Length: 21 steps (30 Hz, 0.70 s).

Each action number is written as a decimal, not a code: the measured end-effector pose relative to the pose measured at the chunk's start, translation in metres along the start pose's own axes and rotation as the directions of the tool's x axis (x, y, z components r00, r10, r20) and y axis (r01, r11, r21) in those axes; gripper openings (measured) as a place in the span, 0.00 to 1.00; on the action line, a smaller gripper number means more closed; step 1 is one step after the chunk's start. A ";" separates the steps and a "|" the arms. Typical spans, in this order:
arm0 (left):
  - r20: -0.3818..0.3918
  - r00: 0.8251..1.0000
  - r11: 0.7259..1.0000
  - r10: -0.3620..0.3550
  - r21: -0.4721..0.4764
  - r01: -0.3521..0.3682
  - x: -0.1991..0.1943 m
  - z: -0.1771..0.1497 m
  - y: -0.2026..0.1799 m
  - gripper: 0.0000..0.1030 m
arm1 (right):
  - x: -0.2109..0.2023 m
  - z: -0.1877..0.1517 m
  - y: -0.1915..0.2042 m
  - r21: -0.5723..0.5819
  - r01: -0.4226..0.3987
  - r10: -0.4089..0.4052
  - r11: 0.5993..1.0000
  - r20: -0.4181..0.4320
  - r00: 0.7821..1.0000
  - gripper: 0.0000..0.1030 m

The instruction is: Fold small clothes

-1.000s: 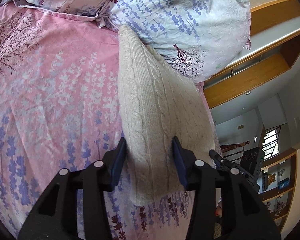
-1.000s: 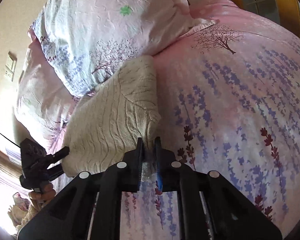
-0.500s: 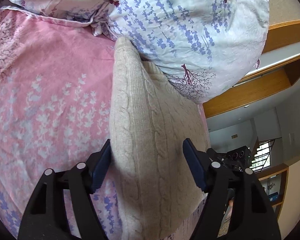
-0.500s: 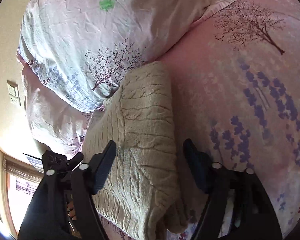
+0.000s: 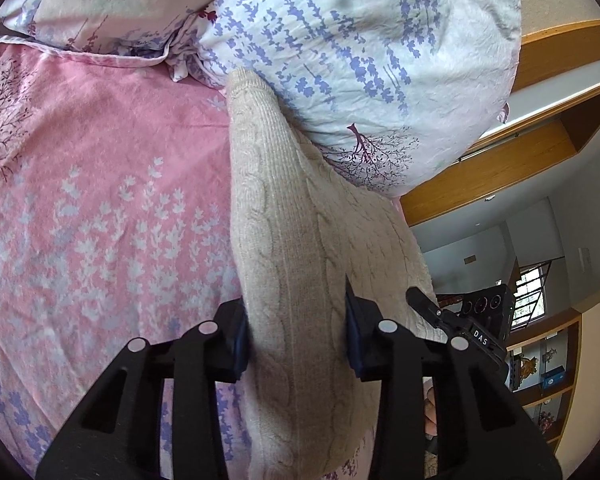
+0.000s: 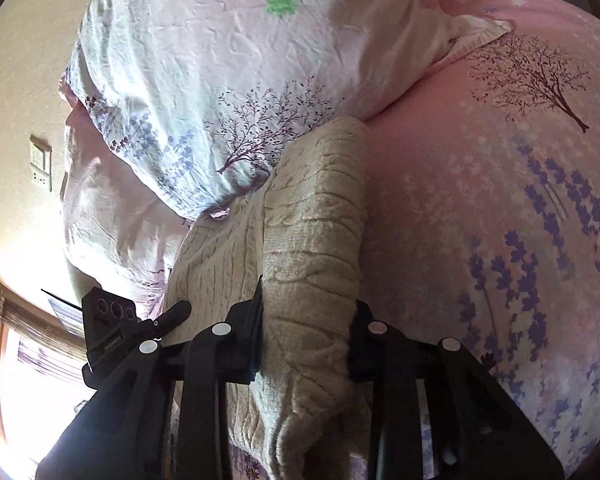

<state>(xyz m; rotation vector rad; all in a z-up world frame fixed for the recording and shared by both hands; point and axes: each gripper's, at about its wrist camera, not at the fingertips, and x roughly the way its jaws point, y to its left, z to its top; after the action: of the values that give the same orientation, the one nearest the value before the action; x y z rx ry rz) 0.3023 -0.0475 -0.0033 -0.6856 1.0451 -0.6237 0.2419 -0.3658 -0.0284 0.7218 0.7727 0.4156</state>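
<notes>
I close both sets of fingers on the folded cream knit sweater (image 5: 300, 264), left gripper (image 5: 296, 344) and right gripper (image 6: 306, 340) straddling its bulk on the bed (image 5: 100, 220). It looks soft, thick and floppy; I judge the doubled near edge between the fingers the best hold.

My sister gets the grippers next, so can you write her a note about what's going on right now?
Left gripper: jaws closing, sweater between them.
Right gripper: jaws closing on the same sweater, other side.
Sweater: lies on the pink bedspread, far end against the pillow.
Done: a lengthwise fold shows.
Left: probably the crosswise fold, then smoothing it flat.
</notes>
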 end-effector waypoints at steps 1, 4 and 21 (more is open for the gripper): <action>0.002 1.000 1.000 0.003 0.007 -0.003 -0.005 0.000 0.001 0.36 | 0.003 -0.002 0.005 -0.009 0.000 0.000 1.000 -0.001 1.000 0.29; 0.016 1.000 0.999 0.020 0.028 -0.020 -0.025 0.000 0.005 0.35 | 0.011 -0.008 0.023 -0.058 -0.006 0.005 0.998 -0.017 1.000 0.28; 0.044 0.995 0.995 0.093 -0.046 -0.091 -0.128 -0.003 0.091 0.37 | 0.090 -0.070 0.118 -0.383 0.150 -0.191 0.911 -0.071 0.979 0.28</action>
<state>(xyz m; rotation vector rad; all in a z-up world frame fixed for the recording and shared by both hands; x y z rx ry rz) 0.2639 0.1045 -0.0021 -0.6829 1.0442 -0.5041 0.2386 -0.2018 -0.0217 0.2699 0.8201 0.4303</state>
